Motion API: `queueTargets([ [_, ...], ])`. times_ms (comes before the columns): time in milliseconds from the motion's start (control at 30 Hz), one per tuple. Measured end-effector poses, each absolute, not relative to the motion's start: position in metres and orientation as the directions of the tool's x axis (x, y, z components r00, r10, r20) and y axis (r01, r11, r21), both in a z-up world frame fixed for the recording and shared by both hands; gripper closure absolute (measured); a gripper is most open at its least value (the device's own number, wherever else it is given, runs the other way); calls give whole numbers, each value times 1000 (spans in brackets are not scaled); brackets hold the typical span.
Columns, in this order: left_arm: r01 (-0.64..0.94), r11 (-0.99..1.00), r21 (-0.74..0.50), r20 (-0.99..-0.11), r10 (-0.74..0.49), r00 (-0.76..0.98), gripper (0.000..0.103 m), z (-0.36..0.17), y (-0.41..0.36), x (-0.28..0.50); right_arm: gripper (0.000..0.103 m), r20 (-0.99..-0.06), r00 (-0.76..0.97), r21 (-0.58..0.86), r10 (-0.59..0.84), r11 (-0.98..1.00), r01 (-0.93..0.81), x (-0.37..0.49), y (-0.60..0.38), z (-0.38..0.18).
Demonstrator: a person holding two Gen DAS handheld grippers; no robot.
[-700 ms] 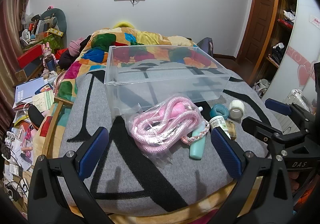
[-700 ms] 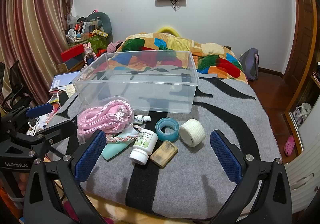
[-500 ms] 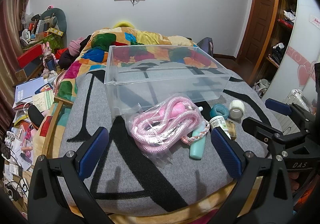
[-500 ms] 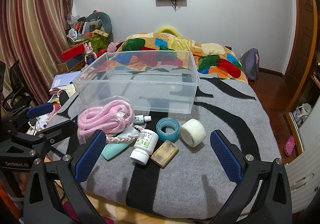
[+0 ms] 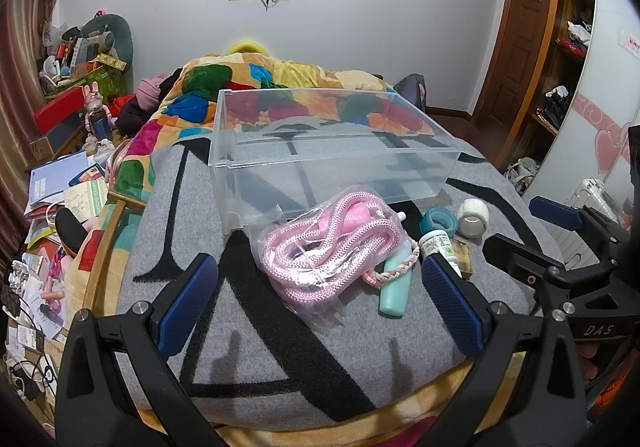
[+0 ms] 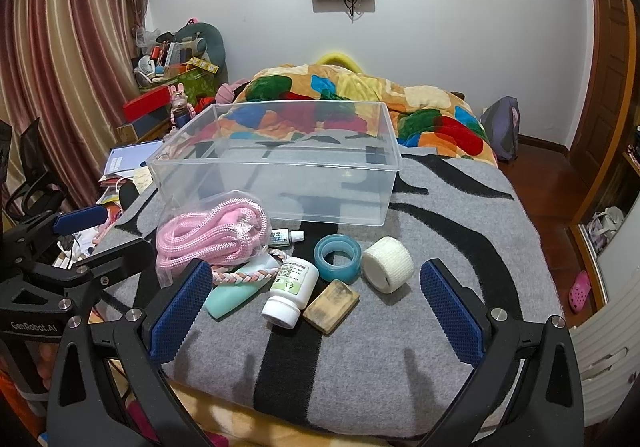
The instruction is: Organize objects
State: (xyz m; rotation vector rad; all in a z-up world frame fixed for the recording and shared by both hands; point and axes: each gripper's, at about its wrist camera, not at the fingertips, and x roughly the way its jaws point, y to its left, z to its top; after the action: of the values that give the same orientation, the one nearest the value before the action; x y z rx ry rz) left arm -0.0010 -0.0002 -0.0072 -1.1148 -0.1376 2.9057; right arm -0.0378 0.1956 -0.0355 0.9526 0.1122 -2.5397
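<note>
Grey blanket: mint tube lengthwise toward clear bin, both grippers' fingers spread, empty.

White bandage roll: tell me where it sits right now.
In the right wrist view the white bandage roll lies on the grey blanket, in front of the clear plastic bin, just right of the blue tape ring.

Beside the clear bin, the bagged pink rope hid most of the small tube and part of the mint bottle; the white bottle's label print was too small to read.
</note>
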Motion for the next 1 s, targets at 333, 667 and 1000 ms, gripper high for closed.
queueTargets([
  [333,6,-995,-95,-667,59,-743,0,-8,0,0,0,-645,-674,72,-360,-907,415,-38,195,-36],
  [667,5,-995,-96,-668,60,-742,0,-8,0,0,0,-646,-672,72,-361,-906,417,-37,195,-36],
  [1000,4,-995,-99,-669,64,-740,0,-8,-1,1,0,-648,-670,72,-363,-905,420,-37,194,-37],
])
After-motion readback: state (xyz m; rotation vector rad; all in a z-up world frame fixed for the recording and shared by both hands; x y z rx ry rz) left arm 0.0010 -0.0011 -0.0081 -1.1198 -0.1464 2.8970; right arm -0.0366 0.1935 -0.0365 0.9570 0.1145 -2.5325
